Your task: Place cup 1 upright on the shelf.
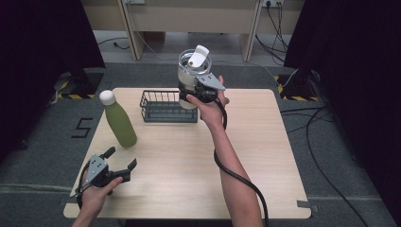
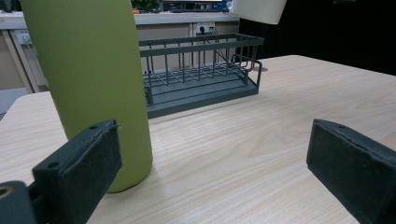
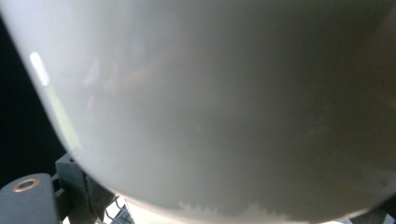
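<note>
My right gripper (image 1: 190,97) is shut on a pale, wide bottle (image 1: 193,72) with a white flip lid, holding it upright in the air just above the right end of a dark wire basket (image 1: 163,112). In the right gripper view the pale bottle (image 3: 210,102) sits right against the lens. A green bottle (image 1: 119,123) with a white cap stands on the table's left side. My left gripper (image 1: 122,157) rests low near the front left corner, open and with nothing in it. In the left gripper view the green bottle (image 2: 93,70) stands just beyond the left jaw, and the basket (image 2: 201,77) lies farther back.
The wooden table (image 1: 265,156) has bare room on its right half and in the front middle. Dark curtains stand at both sides. Cables run over the grey floor to the right. The right gripper's cable trails along the forearm.
</note>
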`<state>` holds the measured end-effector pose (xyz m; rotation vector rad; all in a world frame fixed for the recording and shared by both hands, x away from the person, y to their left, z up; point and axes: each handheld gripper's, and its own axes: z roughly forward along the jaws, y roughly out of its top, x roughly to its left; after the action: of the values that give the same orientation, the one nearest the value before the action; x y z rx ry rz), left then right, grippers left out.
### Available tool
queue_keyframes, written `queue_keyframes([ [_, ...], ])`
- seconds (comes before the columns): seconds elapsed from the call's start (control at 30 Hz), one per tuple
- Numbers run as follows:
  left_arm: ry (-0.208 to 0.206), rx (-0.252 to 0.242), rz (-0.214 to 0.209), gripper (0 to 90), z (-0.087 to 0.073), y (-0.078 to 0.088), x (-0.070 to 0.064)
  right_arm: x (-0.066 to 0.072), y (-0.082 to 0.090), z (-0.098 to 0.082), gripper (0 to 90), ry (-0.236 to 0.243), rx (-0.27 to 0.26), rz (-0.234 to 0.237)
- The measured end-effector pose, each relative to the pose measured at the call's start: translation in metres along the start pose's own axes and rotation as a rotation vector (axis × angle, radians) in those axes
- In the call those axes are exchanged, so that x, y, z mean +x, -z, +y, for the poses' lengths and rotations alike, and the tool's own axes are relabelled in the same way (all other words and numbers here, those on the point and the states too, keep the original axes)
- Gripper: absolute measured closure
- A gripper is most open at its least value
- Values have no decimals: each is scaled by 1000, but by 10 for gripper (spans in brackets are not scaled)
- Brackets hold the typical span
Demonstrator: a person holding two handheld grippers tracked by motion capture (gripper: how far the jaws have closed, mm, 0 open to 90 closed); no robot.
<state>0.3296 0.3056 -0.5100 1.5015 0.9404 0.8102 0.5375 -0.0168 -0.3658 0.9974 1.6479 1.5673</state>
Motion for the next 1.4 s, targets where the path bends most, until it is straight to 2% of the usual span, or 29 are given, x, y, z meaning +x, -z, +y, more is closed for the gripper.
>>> queue_keyframes([
  [0.47, 6, -4, -1, 27, 0, 0, 0, 1, -22, 5, 103, 15, 2, -15],
  [0.67, 10, -8, 1, 27, 0, 0, 0, 0, -31, 1, 103, 1, 16, -25],
  [0.93, 9, -10, 1, 27, 0, 0, 1, -1, -43, -2, 103, 8, 20, -28],
  [1.4, 12, -10, -6, 27, 0, 0, 0, -5, -60, -13, 103, 3, 59, -44],
])
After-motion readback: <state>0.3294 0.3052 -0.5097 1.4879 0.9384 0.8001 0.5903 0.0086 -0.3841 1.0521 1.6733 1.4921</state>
